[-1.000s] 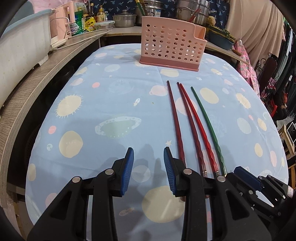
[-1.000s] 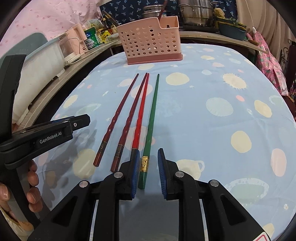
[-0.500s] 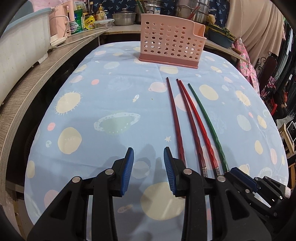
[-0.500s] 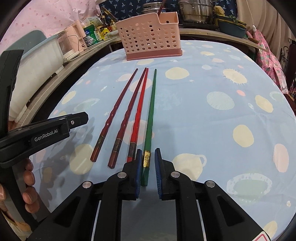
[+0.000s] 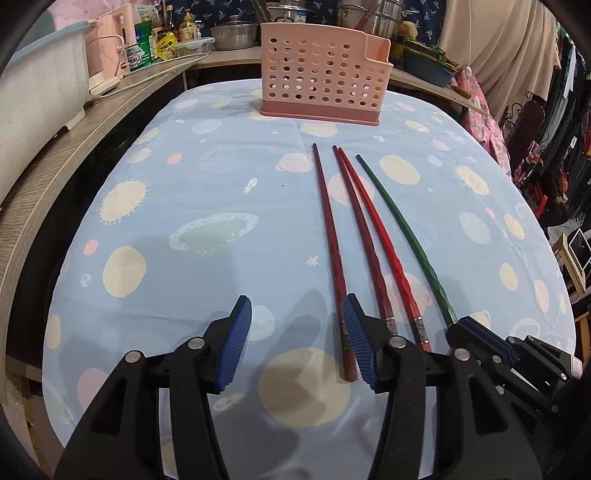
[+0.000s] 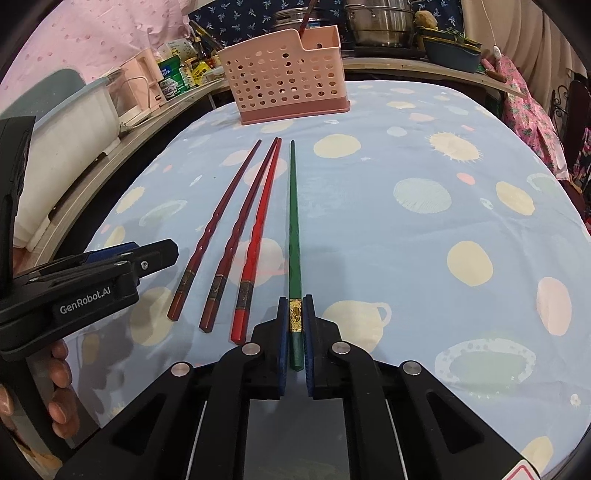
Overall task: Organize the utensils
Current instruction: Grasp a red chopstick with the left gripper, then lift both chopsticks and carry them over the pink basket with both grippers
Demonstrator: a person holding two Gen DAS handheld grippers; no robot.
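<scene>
Several chopsticks lie side by side on the blue patterned tablecloth (image 5: 207, 192): two dark red ones (image 6: 218, 225), a bright red one (image 6: 260, 225) and a green one (image 6: 294, 221). My right gripper (image 6: 295, 317) is shut on the thick end of the green chopstick, which still lies flat; it also shows in the left wrist view (image 5: 406, 229). My left gripper (image 5: 295, 321) is open and empty, just left of the dark red chopsticks (image 5: 328, 236). A pink perforated utensil holder (image 5: 323, 75) stands upright at the table's far end, also in the right wrist view (image 6: 288, 75).
A wooden counter (image 5: 74, 140) runs along the left with a white tub (image 5: 33, 85), bottles and jars. Pots (image 6: 380, 22) and a blue basin (image 6: 450, 53) stand behind the holder. Clothes hang at the far right (image 5: 546, 110).
My right gripper's jaws have closed from a narrow gap onto the green chopstick's end. My left gripper has opened wider and shifted slightly toward the chopsticks.
</scene>
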